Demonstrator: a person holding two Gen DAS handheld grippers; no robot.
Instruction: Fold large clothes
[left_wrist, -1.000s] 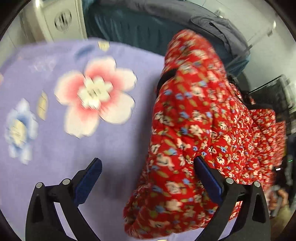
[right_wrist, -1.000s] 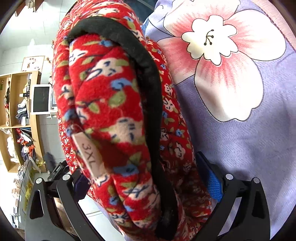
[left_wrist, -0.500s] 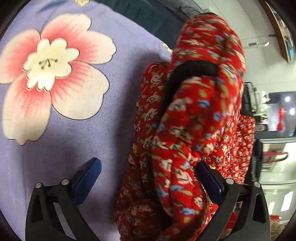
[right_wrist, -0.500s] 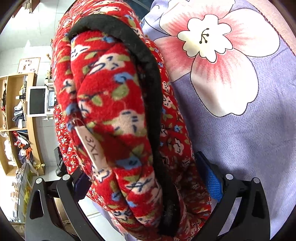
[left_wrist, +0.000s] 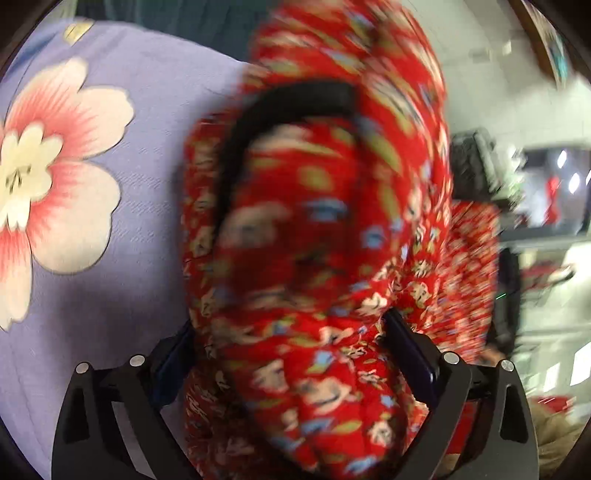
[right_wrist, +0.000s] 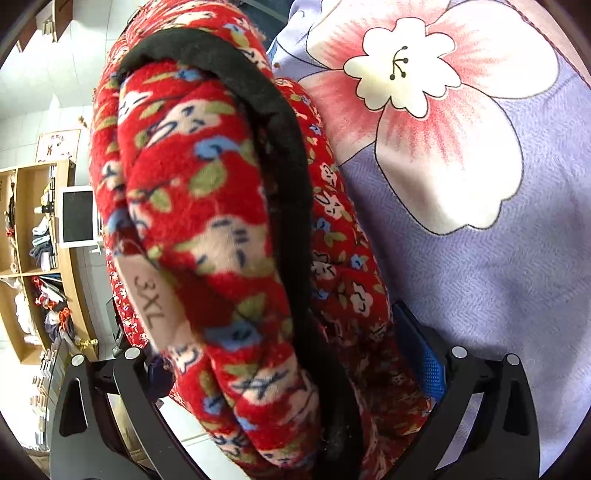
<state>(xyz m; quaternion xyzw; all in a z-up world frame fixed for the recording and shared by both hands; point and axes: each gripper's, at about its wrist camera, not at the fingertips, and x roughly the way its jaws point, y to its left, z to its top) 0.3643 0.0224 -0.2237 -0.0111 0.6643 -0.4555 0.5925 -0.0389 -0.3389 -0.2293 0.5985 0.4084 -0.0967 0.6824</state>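
Red floral garment (left_wrist: 314, 258), thick fleece with black trim (left_wrist: 295, 99), bunched and lifted above the lilac flowered sheet (left_wrist: 122, 155). Left wrist view: blurred; left claw (left_wrist: 291, 339) clamped on a fat wad of the garment, both pads pressed into fabric, sheet off to the garment's left, room clutter to its right. Right wrist view: sharp; right claw (right_wrist: 291, 350) closed on a rolled edge of the garment (right_wrist: 207, 206) beside the 3XL size tag (right_wrist: 151, 302), sheet (right_wrist: 498, 277) to the garment's right, wooden shelves (right_wrist: 33, 258) to its left. Risk, my guess: bulky rolled grips could slip or hold several layers, so the garment may land twisted rather than flat; fast motion makes that worse.
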